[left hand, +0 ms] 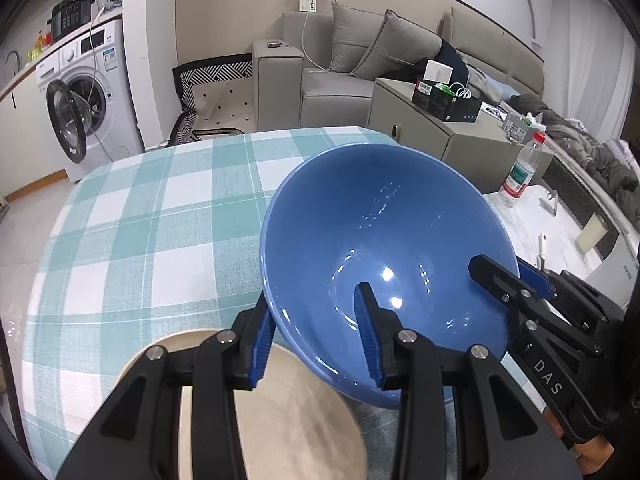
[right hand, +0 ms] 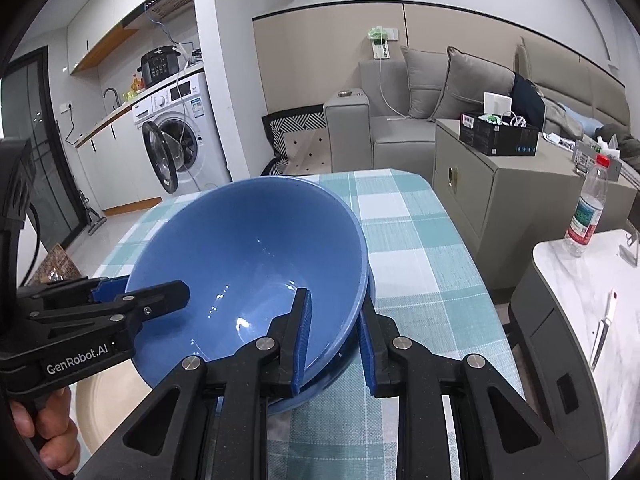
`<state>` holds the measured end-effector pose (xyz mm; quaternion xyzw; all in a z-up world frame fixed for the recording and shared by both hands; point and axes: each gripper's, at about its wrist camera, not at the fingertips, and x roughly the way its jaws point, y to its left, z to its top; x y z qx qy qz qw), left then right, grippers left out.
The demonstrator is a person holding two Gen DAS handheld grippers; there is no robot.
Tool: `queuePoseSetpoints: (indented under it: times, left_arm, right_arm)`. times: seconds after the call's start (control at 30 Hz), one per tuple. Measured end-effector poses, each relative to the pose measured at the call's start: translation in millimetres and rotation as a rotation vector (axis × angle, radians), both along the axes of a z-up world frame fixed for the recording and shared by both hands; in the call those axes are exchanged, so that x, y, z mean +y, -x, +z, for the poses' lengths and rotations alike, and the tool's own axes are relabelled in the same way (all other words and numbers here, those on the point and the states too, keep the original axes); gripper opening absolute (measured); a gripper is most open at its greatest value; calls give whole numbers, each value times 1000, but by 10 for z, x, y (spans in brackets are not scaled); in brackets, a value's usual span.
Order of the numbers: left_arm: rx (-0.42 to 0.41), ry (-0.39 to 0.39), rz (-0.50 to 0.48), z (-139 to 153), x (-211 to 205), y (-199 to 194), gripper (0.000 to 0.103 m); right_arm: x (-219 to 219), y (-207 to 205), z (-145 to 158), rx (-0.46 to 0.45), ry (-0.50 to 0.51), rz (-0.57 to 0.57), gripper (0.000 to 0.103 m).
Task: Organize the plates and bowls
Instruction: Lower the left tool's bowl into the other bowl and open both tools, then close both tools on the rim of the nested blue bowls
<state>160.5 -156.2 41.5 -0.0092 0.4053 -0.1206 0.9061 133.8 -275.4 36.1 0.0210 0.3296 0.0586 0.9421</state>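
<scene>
While both grippers clamp opposite sides of its rim, the glossy blue ceramic bowl (left hand: 384,264) hangs tilted above the surface (left hand: 152,216) covered in a teal-and-white checked cloth. The left gripper (left hand: 316,340) has its fingers closed on the rim, one blue pad inside and one outside; "DAS" is printed on the right gripper's body in the left view. The right gripper (right hand: 336,340) pinches the rim the same way, and "GenRobot.AI" reads on the left gripper's body in the right view. A round beige plate (left hand: 296,408) lies on the cloth just below the bowl. Well apart, a clear plastic water bottle (right hand: 586,216) with a red cap stands on a white marble side table (right hand: 576,300), and a white washing machine (left hand: 86,92) stands with its door open.
</scene>
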Motion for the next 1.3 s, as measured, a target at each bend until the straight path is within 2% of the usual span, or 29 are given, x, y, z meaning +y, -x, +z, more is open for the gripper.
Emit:
queuePoseSetpoints:
  times: [0.43,0.7,0.87,0.93,1.0,1.1,1.3]
  left_arm:
    - [-1,-49,3,-37,-15,-14,37]
    - [0,-56,-5,-48,-13,-20,40]
    - [24,-44,-17,-94,-6,-31,46]
    - [21,-49,-21,-108,-9,-22,49]
    - [19,-48,-29,-109,-17,-10,55]
    - [14,-49,-33,-106,-22,0,60]
    - [11,-44,-35,-92,-10,7,65]
  right_arm:
    - [43,14,-23,0,32,11,25]
    - [143,45,-36,-14,83,33,41]
    - [156,51,-46,-11,109,23,52]
    - [120,43,-47,-10,102,16,61]
    - [84,42,-39,-12,92,15,74]
    - [28,41,-12,-17,70,16,83]
    - [-43,31,7,-10,60,6,91]
